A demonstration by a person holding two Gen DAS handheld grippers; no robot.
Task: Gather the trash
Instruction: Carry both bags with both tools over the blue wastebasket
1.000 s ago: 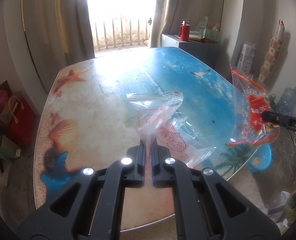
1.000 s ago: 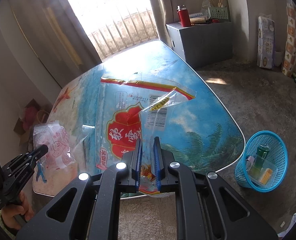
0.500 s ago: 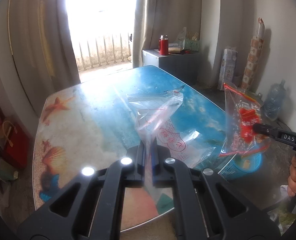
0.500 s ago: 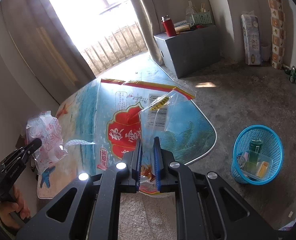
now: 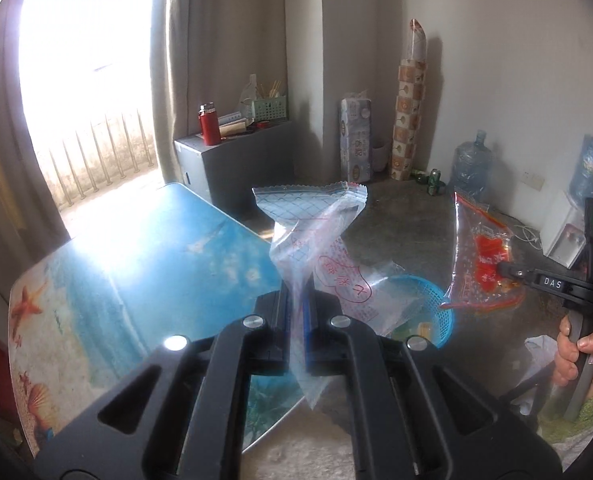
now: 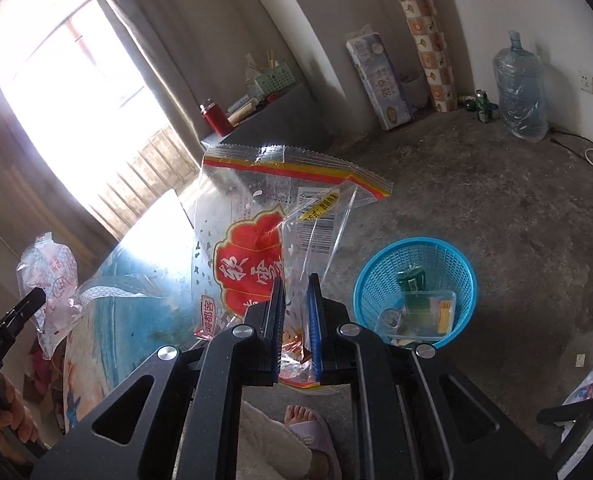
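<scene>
Both hands had swung off the table (image 5: pixel 144 264) toward the floor side of the room within the last second. A second earlier each bag hung over the printed tabletop; now both hung past its edge, with the blue basket (image 6: pixel 416 264) showing just behind them.

Left gripper (image 5: pixel 295 312): jaws together, clamped on the clear bag (image 5: pixel 316 240), which stood up crumpled from the pads with a tail drooping below. Right gripper (image 6: pixel 296 308): jaws nearly together, clamped on the red-print bag (image 6: pixel 256 248), held upright, its striped top edge uppermost. No change in either grip over the second.

Meaning for the task: the pick-up looked done and the carry was under way. Judged next step was release over the basket. The right bag was the closer of the two. Neither was yet over the rim.

Counts:
- Bags in hand: two, one per gripper.
- Baskets: one, on the floor beside the table, already holding a green can, a clear tray and some yellow scraps.
- Water jugs by the wall: two in the left view.
- Red flask on the grey cabinet: one.
- Table top: no further trash visible on the part shown.
</scene>
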